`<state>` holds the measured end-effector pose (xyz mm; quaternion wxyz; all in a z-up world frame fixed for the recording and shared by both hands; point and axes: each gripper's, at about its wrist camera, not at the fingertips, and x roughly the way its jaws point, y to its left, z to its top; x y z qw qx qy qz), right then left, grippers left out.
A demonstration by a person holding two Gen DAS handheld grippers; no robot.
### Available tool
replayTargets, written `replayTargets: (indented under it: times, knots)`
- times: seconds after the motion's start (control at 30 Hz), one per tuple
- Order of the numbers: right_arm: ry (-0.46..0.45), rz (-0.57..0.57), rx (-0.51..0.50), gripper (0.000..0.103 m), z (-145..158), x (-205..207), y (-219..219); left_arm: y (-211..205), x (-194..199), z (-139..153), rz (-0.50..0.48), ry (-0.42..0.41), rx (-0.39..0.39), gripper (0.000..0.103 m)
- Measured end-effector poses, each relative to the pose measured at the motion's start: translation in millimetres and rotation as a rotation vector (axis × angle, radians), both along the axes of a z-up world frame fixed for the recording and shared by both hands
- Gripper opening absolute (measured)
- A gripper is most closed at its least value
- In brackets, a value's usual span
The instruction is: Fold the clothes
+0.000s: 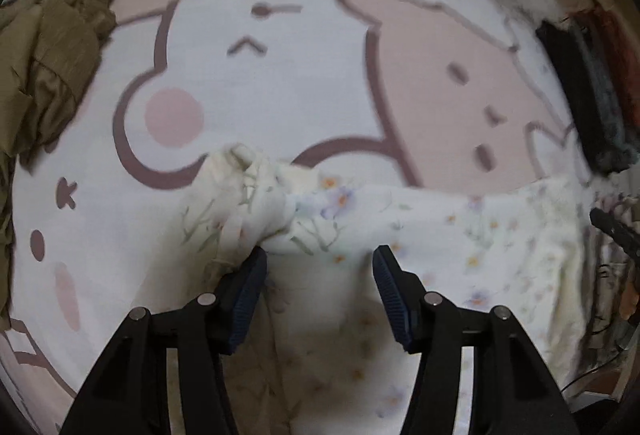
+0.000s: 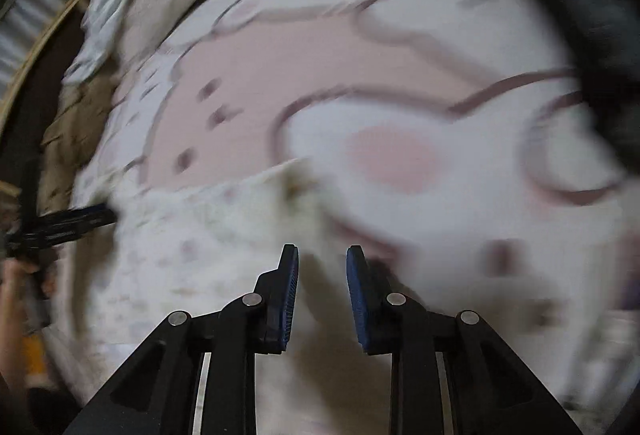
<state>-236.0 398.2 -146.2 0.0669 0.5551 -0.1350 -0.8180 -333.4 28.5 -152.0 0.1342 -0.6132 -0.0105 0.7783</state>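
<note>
Working over a bed with a cartoon-printed sheet (image 1: 280, 75) across both views. Finding a pale floral garment (image 1: 440, 227) on its near part, mostly flat toward the right, gathered into a rumpled ridge toward the left. Noting a heap of olive clothes (image 1: 48, 67) at the sheet's left edge and a dark folded item (image 1: 584, 103) at its right, both apart from the floral piece.

Holding the left gripper (image 1: 320, 255) low over that ridge, jaws spread wide and released, one pad touching the bunched cloth, nothing pinched. Holding the right gripper (image 2: 322, 255) by the garment's other end, jaws parted by a narrow gap and seemingly empty; too blurred to tell any contact with the fabric.

Fits either a pinch about to close on the ridge or a fold just let go; cannot settle which from this. In either case, judging by the thin, limp look of the cloth:

- keep both tools low and level;
- deal with a single edge, never the whole wad;
- match the two ends to get a straight hem across the sheet;
- flatten the ridge outward before pressing any crease;
- avoid dragging the sheet along;
- stay clear of the olive heap.
</note>
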Motion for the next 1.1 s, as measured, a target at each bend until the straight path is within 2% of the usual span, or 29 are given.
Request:
replayTargets:
  times: [0.03, 0.07, 0.1, 0.13, 0.17, 0.23, 0.3, 0.33, 0.37, 0.43, 0.53, 0.6, 0.73, 0.83, 0.93, 0.97, 1.0, 1.03, 1.07, 1.1]
  knots:
    - [0.02, -0.007, -0.018, 0.026, 11, 10, 7, 3, 3, 9, -0.009, 0.021, 0.005, 0.055]
    - [0.038, -0.01, -0.023, 0.032, 22, 21, 11, 9, 10, 18, -0.026, 0.047, -0.002, 0.055]
    - [0.058, 0.001, 0.003, 0.043, 34, 37, 12, 16, 18, 26, -0.046, 0.07, -0.003, 0.055]
    - [0.078, 0.015, 0.034, 0.077, 46, 55, 11, 23, 27, 33, -0.066, 0.083, 0.005, 0.055]
    - [0.102, 0.037, 0.06, 0.09, 54, 71, 9, 30, 38, 38, -0.089, 0.092, 0.015, 0.055]
    - [0.125, 0.099, 0.11, 0.09, 63, 104, 0, 49, 65, 47, -0.143, 0.094, 0.045, 0.055]
    - [0.066, 0.152, 0.12, 0.089, 55, 136, -11, 73, 99, 55, -0.215, 0.095, 0.066, 0.055]
    - [0.037, 0.167, 0.123, 0.089, 48, 149, -14, 86, 118, 58, -0.254, 0.097, 0.073, 0.055]
    - [0.008, 0.18, 0.127, 0.082, 41, 162, -16, 97, 139, 60, -0.287, 0.097, 0.076, 0.055]
    - [-0.061, 0.206, 0.123, 0.077, 22, 189, -23, 110, 173, 62, -0.336, 0.089, 0.08, 0.055]
    - [-0.117, 0.211, 0.102, 0.076, 3, 218, -27, 128, 223, 66, -0.407, 0.079, 0.081, 0.055]
    - [-0.139, 0.224, 0.123, 0.076, -5, 229, -33, 128, 246, 70, -0.437, 0.094, 0.056, 0.055]
    - [-0.207, 0.174, 0.109, 0.076, -25, 226, -32, 106, 261, 72, -0.396, 0.121, -0.001, 0.056]
    - [-0.204, 0.171, 0.108, 0.076, -31, 222, -38, 72, 263, 62, -0.3, 0.107, -0.048, 0.055]
    - [-0.198, 0.171, 0.109, 0.051, -35, 218, -45, 38, 265, 46, -0.206, 0.083, -0.092, 0.055]
    - [-0.196, 0.171, 0.11, 0.036, -37, 217, -47, 26, 266, 37, -0.177, 0.07, -0.106, 0.055]
    - [-0.194, 0.171, 0.11, 0.028, -39, 215, -50, 16, 267, 29, -0.151, 0.057, -0.117, 0.055]
    - [-0.192, 0.171, 0.11, 0.015, -40, 214, -52, 9, 267, 22, -0.134, 0.039, -0.13, 0.055]
    - [-0.191, 0.171, 0.111, 0.009, -42, 213, -54, 2, 268, 13, -0.119, 0.015, -0.15, 0.055]
    - [-0.185, 0.154, 0.128, 0.008, -39, 213, -50, -4, 268, 4, -0.106, -0.004, -0.171, 0.055]
